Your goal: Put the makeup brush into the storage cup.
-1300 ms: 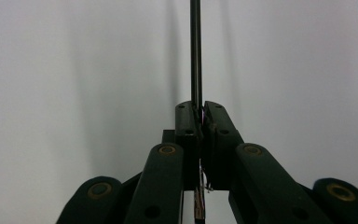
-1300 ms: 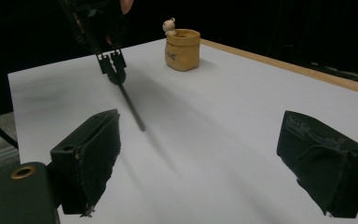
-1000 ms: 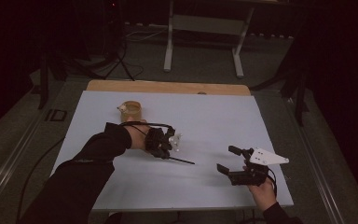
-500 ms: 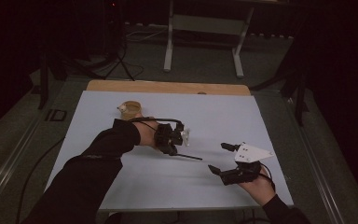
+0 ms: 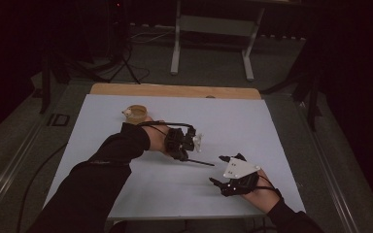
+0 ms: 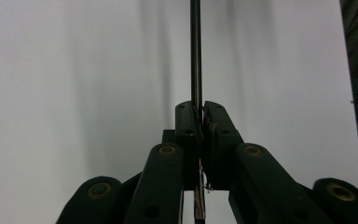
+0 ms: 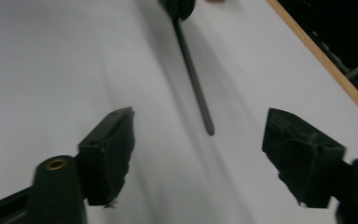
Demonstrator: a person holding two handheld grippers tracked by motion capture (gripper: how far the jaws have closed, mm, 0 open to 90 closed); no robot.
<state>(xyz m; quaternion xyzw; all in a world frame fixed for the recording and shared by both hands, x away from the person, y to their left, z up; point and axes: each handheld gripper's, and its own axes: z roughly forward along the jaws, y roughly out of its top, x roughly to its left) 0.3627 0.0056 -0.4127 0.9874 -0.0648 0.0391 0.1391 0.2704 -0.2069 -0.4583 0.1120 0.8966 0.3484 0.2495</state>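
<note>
A thin black rod [image 5: 201, 162] [image 6: 196, 56] is clamped between the jaws of my left gripper [image 5: 187, 154] [image 6: 199, 109], which is shut on it near mid-table. The rod slants down to the right, just above the white table sheet [image 5: 252, 126]. My right gripper [image 5: 217, 169] [image 7: 200, 123], topped by a grey plate [image 5: 240, 168], faces left toward the rod's free end. Its jaws have just been closing but stand wide apart. In the right gripper view the rod [image 7: 193, 79] ends between the two pads [image 7: 114, 144], touching neither.
A shallow round amber dish [image 5: 137, 112] sits behind the left wrist near the table's far left. The table's wooden far edge [image 5: 175, 91] runs along the back. A metal stand [image 5: 209, 26] is on the floor beyond.
The left gripper has carried the rod to the right. The right gripper has moved left toward the rod's free end.
</note>
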